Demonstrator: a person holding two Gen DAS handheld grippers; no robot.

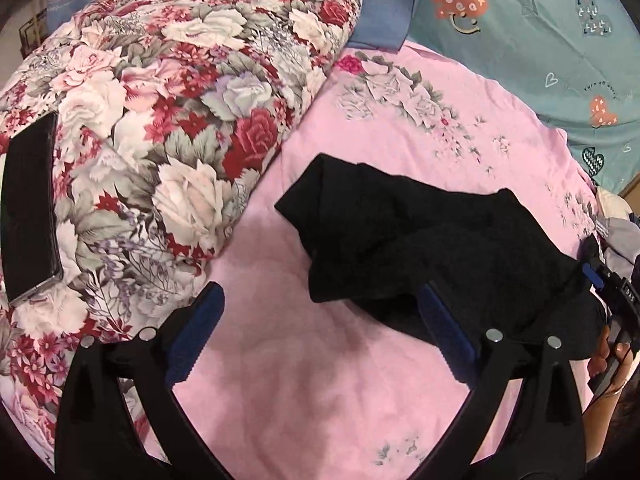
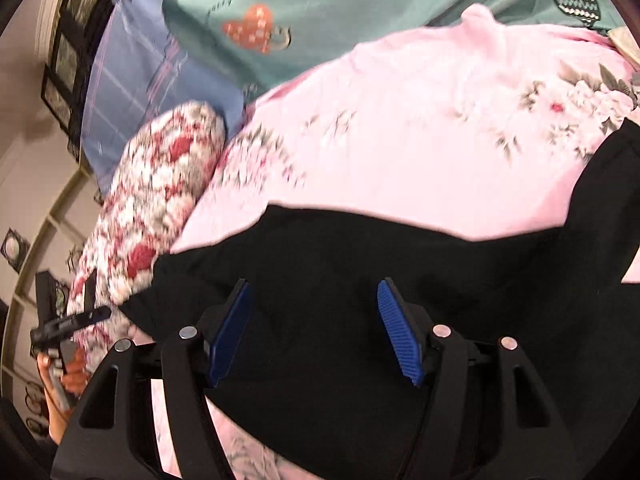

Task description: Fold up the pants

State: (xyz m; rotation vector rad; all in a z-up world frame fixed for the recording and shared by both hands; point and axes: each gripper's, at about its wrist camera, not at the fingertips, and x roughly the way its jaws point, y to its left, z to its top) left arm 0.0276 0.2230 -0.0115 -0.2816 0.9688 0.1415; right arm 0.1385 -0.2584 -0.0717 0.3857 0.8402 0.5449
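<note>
Black pants lie bunched on the pink floral bedsheet. In the left wrist view my left gripper is open, hovering over bare sheet; its right finger overlaps the pants' near edge. My right gripper shows at the far right edge of the left view, at the pants' right end. In the right wrist view my right gripper is open just above the black pants, which fill the lower frame. Nothing is held in either.
A thick folded floral quilt lies left of the pants, with a black phone on it. A blue pillow and a teal heart-print blanket lie at the back. The bed's edge is at the right.
</note>
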